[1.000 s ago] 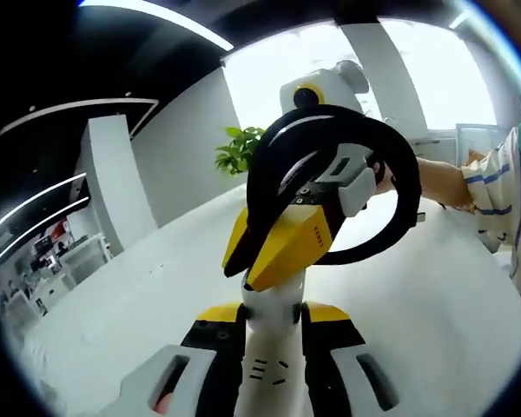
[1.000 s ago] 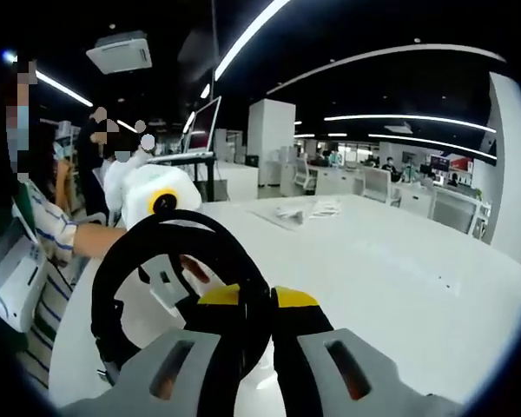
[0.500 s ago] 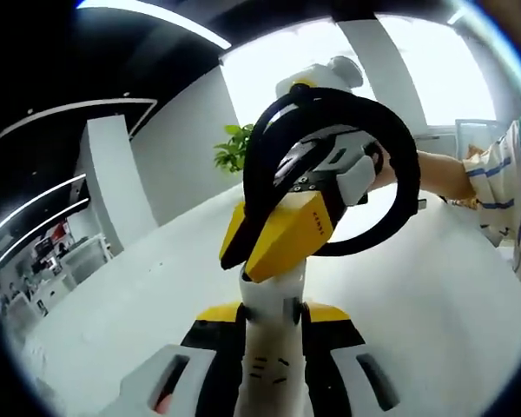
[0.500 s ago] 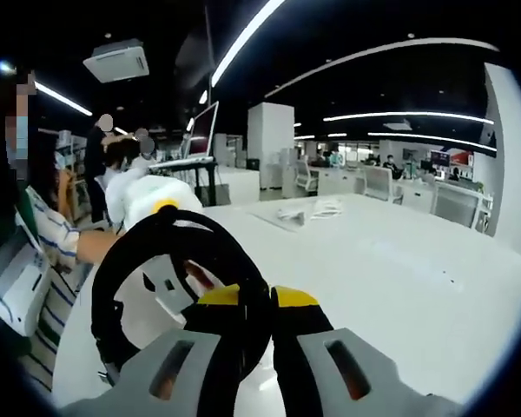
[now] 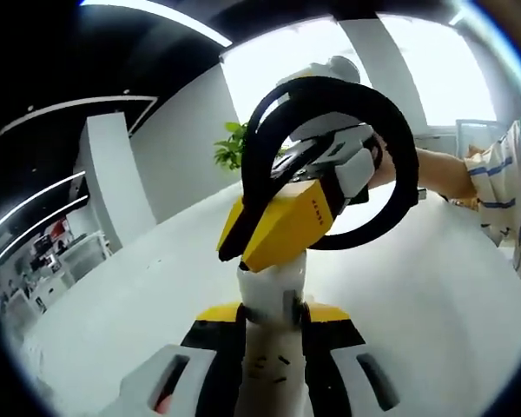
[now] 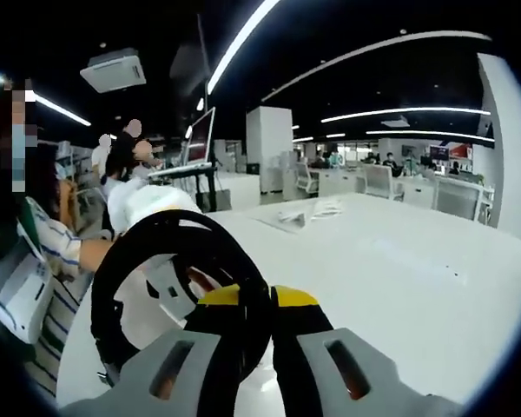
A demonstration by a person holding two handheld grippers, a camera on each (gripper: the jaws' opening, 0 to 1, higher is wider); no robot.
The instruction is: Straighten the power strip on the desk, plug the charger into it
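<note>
**Holding the strip in the air with its cord coiled: watch the twist**

Your left gripper [image 5: 273, 317] is clamped on the white plastic power strip [image 5: 273, 287], which stands up between its jaws, lifted above the white desk [image 5: 139, 295]. Just above that grip sits the thick black rubber cable loop [image 5: 401, 174]. Your right gripper [image 6: 243, 300] has its yellow-tipped jaws pressed together on the bottom of that loop, at the strip's upper end. A bare hand [image 5: 438, 178] shows through the loop's far side.

The main risk, as I judge it, is the loop itself. Pull the two grips apart unevenly and the stiff cord could lever the strip out of the left jaws, or set it down skewed. Lowering it with the coil under the strip would leave it rocking, so a plug pushed in later would shove it sideways.

I see no container near the loop to check. Beyond it the desk carries loose white papers [image 6: 308, 210].
</note>
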